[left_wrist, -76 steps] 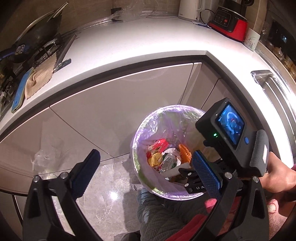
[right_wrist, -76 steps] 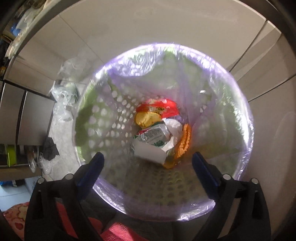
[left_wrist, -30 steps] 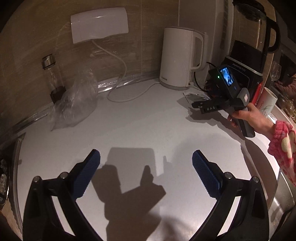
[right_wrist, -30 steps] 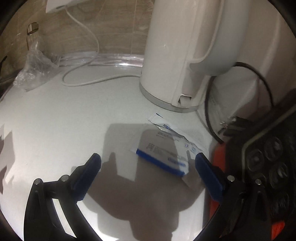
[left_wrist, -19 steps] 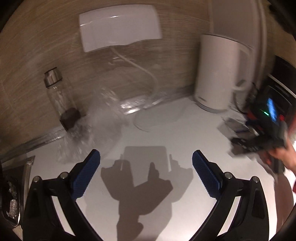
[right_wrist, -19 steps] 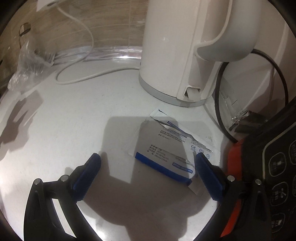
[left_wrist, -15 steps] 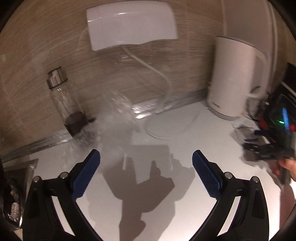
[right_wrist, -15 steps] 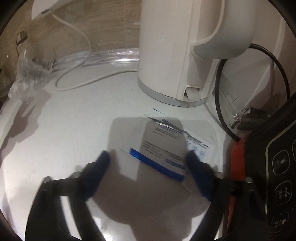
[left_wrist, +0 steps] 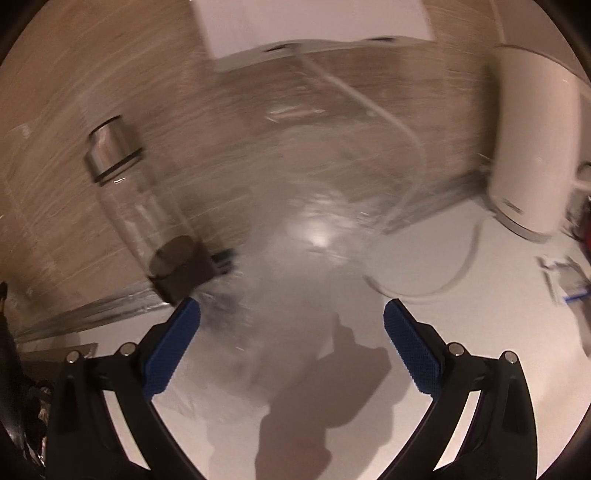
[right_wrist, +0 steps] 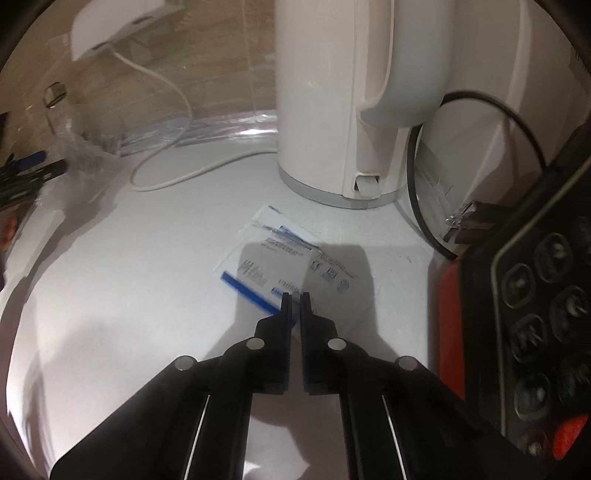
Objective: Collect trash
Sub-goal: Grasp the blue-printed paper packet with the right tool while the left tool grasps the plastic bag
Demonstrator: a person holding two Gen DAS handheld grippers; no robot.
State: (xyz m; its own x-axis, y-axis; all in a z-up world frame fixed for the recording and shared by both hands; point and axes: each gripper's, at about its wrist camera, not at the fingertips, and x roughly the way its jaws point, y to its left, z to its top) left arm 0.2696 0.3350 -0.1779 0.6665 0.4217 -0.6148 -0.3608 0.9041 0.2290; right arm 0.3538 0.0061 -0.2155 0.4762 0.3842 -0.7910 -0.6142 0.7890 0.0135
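**My right tongs pinch the wrapper, my left tongs are wide open**

Closest to me in the right wrist view, my right gripper [right_wrist: 295, 297] has its two fingers pressed almost together. They pinch the near edge of a flat white wrapper [right_wrist: 280, 254] with a blue stripe and small print. The wrapper lies on the white countertop [right_wrist: 110, 295]. The shadow of my tongs falls over part of it.

Just past the wrapper stands a tall white electric kettle [right_wrist: 351, 92] on its gray base. To the right is a black and red blender base [right_wrist: 524, 314] with round buttons. A black cord [right_wrist: 417, 155] bends between the kettle and the blender base. To the left, a white cable [right_wrist: 166, 177] loops over the countertop. Far left I see crumpled clear plastic [right_wrist: 81, 147].

In the left wrist view, my left gripper [left_wrist: 291, 325] has its blue pads [left_wrist: 171, 343] far apart and holds nothing. The view is blurry. Between the pads and a bit beyond lies a clear plastic bag [left_wrist: 280, 266] on the countertop. Behind the left pad, a glass bottle [left_wrist: 144, 199] with a silver cap and a dark base stands by the wooden wall [left_wrist: 55, 110]. The kettle is at the far right, and the wrapper shows at the right edge. A white box [left_wrist: 314, 26] is up on the wall.
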